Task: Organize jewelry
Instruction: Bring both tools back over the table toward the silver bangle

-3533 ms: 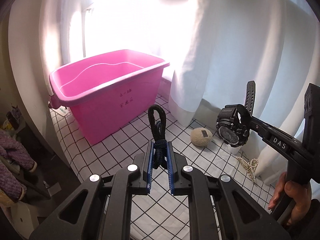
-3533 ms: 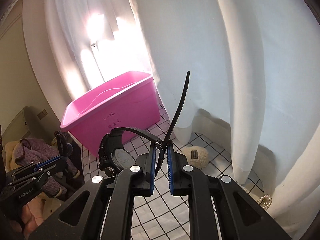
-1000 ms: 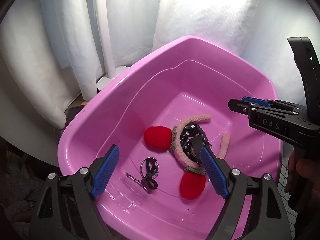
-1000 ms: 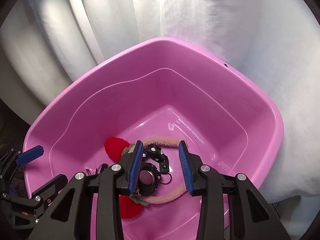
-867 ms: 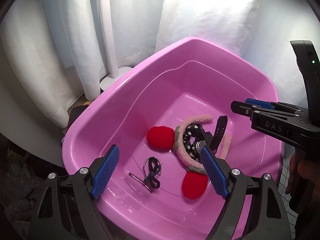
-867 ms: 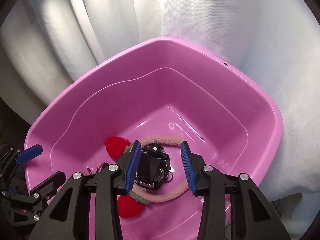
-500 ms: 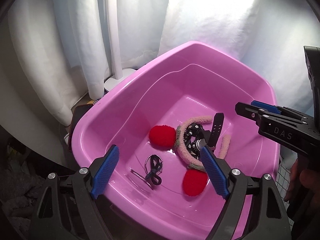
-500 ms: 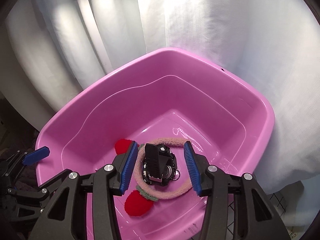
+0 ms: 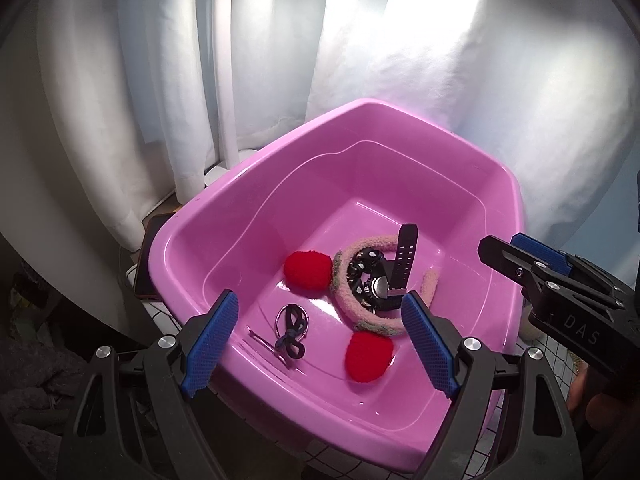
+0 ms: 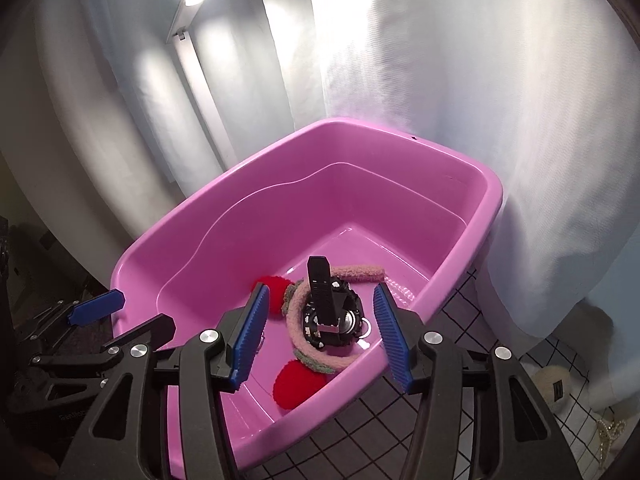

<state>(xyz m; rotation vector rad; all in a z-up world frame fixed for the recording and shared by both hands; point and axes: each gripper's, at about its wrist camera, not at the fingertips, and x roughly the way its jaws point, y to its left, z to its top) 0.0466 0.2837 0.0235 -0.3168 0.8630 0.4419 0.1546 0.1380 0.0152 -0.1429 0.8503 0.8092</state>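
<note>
A pink plastic tub (image 9: 516, 208) (image 10: 492, 196) stands on the tiled floor. On its bottom lie a black watch (image 9: 394, 276) (image 10: 330, 312) with one strap standing up, a fuzzy pink headband (image 9: 360, 312) (image 10: 296, 320) with two red pompoms (image 9: 306, 270) (image 10: 296, 384), and a black cord on a ring (image 9: 292, 328). My left gripper (image 9: 320, 344) hangs open above the tub's near rim, nothing between its blue pads. My right gripper (image 10: 320, 332) is above the tub with its jaws opening; the watch lies far below them, untouched.
White curtains (image 9: 400, 60) hang close behind and beside the tub. A dark phone-like slab (image 9: 146, 264) lies by the tub's left side. On the checked floor at the right lie a cream plush ball (image 10: 556, 388) and a pearl string (image 10: 608, 432).
The watch has dropped from the right gripper into the tub and lies on the headband. Both grippers have drawn back and up from the tub. The right jaws have widened.
</note>
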